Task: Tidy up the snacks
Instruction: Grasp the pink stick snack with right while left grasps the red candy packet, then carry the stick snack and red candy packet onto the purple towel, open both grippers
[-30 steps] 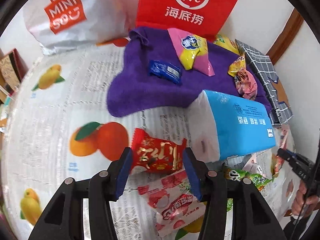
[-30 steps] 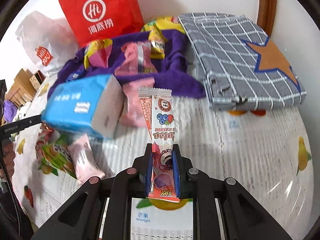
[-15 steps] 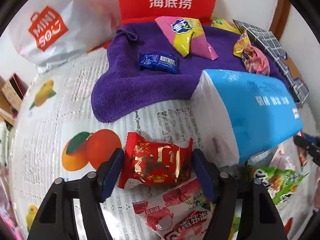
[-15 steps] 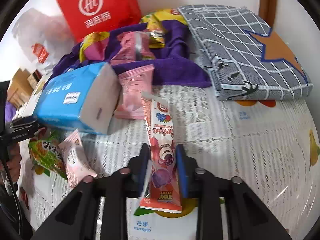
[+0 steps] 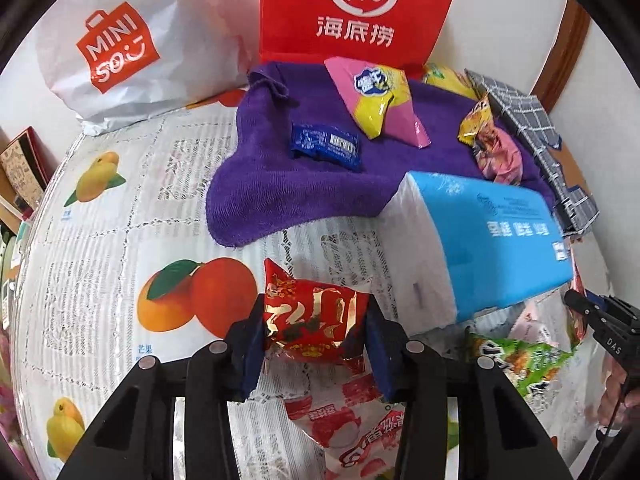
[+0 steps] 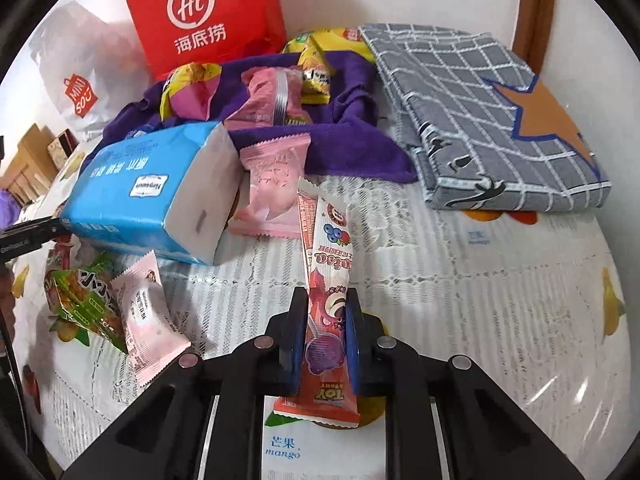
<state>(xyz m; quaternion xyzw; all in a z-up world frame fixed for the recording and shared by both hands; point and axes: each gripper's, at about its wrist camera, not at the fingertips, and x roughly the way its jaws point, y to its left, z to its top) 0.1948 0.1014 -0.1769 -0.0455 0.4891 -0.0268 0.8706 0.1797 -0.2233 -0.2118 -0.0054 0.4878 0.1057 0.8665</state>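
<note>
My left gripper [image 5: 314, 336] has its jaws closing, and the blue pads press both ends of a red and gold snack packet [image 5: 308, 312], held just above the fruit-print tablecloth [image 5: 120, 240]. In the right wrist view my right gripper [image 6: 326, 320] is shut on the lower part of a long pink stick packet [image 6: 330, 248], which points away toward the purple towel [image 6: 352, 148]. On the purple towel [image 5: 272, 184] lie a blue packet [image 5: 324, 146], a pink and yellow packet [image 5: 376, 96] and a few more snacks.
A blue tissue pack [image 5: 500, 240] lies between the two grippers. A red paper bag [image 5: 360, 8] and a white shopping bag [image 5: 120, 52] stand at the back. A folded grey checked cloth [image 6: 480, 112] lies at the right. Loose green [image 6: 88, 300] and pink packets [image 6: 272, 192] lie near the tissue pack.
Both grippers widened half a second ago, with their packets still between the jaws. Both have now closed again on the same packets. The left view has drawn back slightly.
</note>
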